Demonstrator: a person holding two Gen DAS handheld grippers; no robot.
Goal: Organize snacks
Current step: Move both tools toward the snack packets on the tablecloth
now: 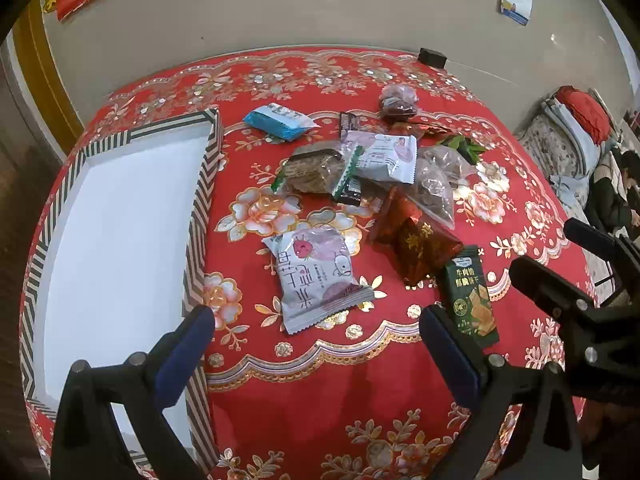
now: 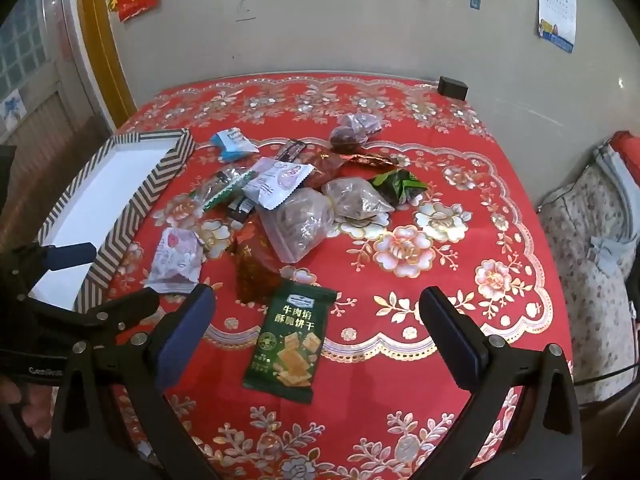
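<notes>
Both claws hover spread wide and empty above the red floral-clothed counter point(image 2: 460, 280), the left claw point(image 1: 316, 344) near the white tray with a striped rim point(image 1: 120, 240), the right claw point(image 2: 316, 332) over the dark green flat cracker packet point(image 2: 290, 340) printed "牛肉馅酥脆饼干". A pink-and-white sealed snack packet point(image 1: 316, 276) with large Chinese characters lies just beyond the left claw, before the jumbled pile of snack packets point(image 1: 372, 168).

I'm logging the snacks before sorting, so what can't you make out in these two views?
- Near end of striped box: both views, hidden by gripper bodies.
- Packets under the clear bags: overlapped, count unclear.
- Wall calendar: print too small.
- Dark green biscuit packet: left view, left gripper's finger covers a corner.
</notes>
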